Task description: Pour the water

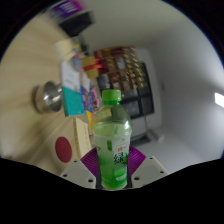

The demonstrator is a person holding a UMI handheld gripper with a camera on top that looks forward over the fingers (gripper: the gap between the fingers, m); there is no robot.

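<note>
1. Clearly, the gripper (114, 172) has its two fingers at either side of a green bottle (113, 140), and the purple pads (92, 160) sit against the bottle's lower body, so the fingers look clamped on it.
2. That bottle stands about upright between the fingers, with a bright green cap (112, 98) on top and a white label with dark print on its lower half; its contents look pale green.
3. Nothing shows whether the bottle's base rests on anything, since it is hidden between the fingers.
4. Behind the bottle and to its left, a wooden surface (45, 60) appears strongly tilted and runs away from the fingers.
5. On that surface a round metal object (49, 96) lies well apart from the bottle, and a teal and white box-like item (75, 85) stands near the bottle's shoulder.
6. A dark red round patch (64, 149) lies just beside the left finger.
7. Beyond the bottle to the right, a shelf of packaged goods (125, 72) fills the far wall, and a light wall (180, 100) leaves open room on that side.
8. Overhead of the cap, a purple item (70, 10) is too blurred to identify.
</note>
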